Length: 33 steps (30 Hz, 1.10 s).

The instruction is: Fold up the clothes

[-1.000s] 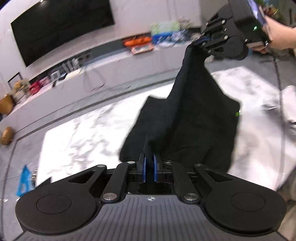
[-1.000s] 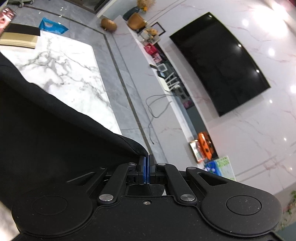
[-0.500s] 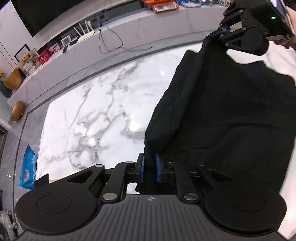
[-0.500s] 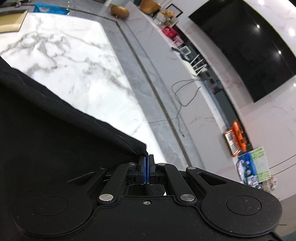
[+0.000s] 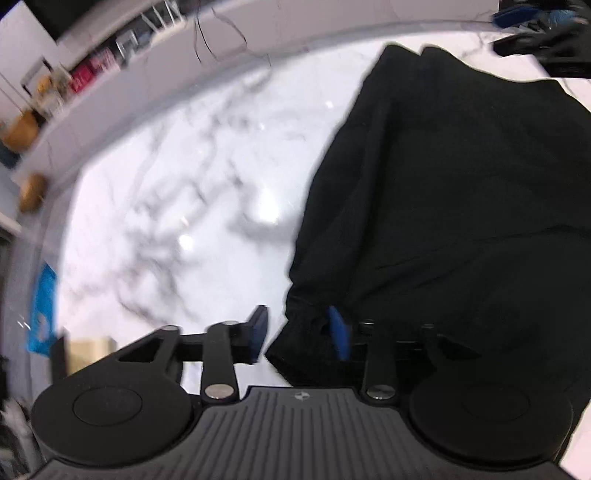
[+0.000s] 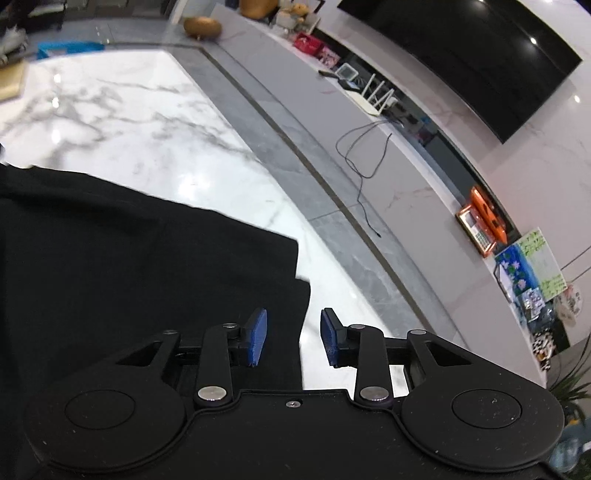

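A black garment (image 5: 443, 192) lies spread on the white marble table (image 5: 177, 206). My left gripper (image 5: 299, 332) is open, its blue pads apart, with a corner of the garment lying loose between them. My right gripper (image 6: 293, 338) is open too, just above the garment's (image 6: 129, 266) near corner; the cloth edge lies under and between its pads. The right gripper also shows blurred at the top right of the left wrist view (image 5: 546, 29).
A grey floor strip and a long low white console (image 6: 369, 122) with cables, boxes and a router run behind the table (image 6: 110, 110). A dark TV (image 6: 461, 55) hangs on the wall. A blue bag (image 5: 42, 306) lies on the floor at the left.
Both grippers have come down to the table and opened, letting go of the garment. The garment, held up and stretched before, now lies flat on the marble.
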Tool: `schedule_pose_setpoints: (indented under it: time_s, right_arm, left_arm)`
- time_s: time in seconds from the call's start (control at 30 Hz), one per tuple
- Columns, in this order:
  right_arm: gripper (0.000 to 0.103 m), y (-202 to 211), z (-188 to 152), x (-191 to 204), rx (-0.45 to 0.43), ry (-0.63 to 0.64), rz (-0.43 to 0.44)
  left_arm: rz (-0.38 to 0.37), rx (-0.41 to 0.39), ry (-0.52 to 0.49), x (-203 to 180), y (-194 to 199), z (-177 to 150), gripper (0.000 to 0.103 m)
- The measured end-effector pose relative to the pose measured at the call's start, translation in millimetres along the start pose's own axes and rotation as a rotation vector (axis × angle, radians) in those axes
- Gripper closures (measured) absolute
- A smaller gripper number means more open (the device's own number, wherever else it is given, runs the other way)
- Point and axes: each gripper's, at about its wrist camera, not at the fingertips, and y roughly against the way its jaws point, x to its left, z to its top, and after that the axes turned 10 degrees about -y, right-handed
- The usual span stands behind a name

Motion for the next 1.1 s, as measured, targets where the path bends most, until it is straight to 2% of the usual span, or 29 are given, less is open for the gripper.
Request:
schedule_pose_setpoints:
  time_s: [0.2, 0.4, 0.53, 0.67, 0.77, 0.87, 0.93, 1.0, 1.03, 1.1]
  right_arm:
    - [0.072, 75, -66, 12, 0.010, -0.044, 0.098]
    - [0.071, 138, -134, 25, 0.041, -0.075, 0.173]
    - [0.069, 172, -173, 30, 0.071, -0.131, 0.197]
    - [0.067, 203, -208, 33, 0.075, -0.226, 0.226]
    - [0.064, 225, -229, 43, 0.063, -0.251, 0.246]
    - [0.060, 238, -241, 58, 0.061, -0.240, 0.273]
    - [0.058, 243, -245, 69, 0.058, -0.204, 0.281]
    - [0.055, 245, -247, 79, 0.057, -0.162, 0.284]
    - [0.054, 245, -247, 84, 0.058, -0.144, 0.286]
    - [0.052, 246, -247, 94, 0.053, -0.090, 0.282]
  left_arm:
    - [-0.141, 0.027, 0.048, -24, 20, -18, 0.079]
    - [-0.291, 0.028, -0.001, -89, 49, -38, 0.081]
    - [-0.376, -0.001, -0.019, -131, 67, -50, 0.082]
    - [-0.421, -0.030, -0.006, -156, 79, -57, 0.082]
    - [-0.469, -0.037, 0.027, -166, 86, -65, 0.082]
    - [-0.457, -0.065, 0.006, -171, 100, -71, 0.081]
    - [-0.424, -0.109, -0.046, -173, 116, -76, 0.077]
    - [-0.383, -0.163, -0.109, -176, 135, -81, 0.063]
    - [-0.372, -0.179, -0.127, -170, 132, -75, 0.060]
    - [-0.320, -0.248, -0.228, -176, 152, -81, 0.056]
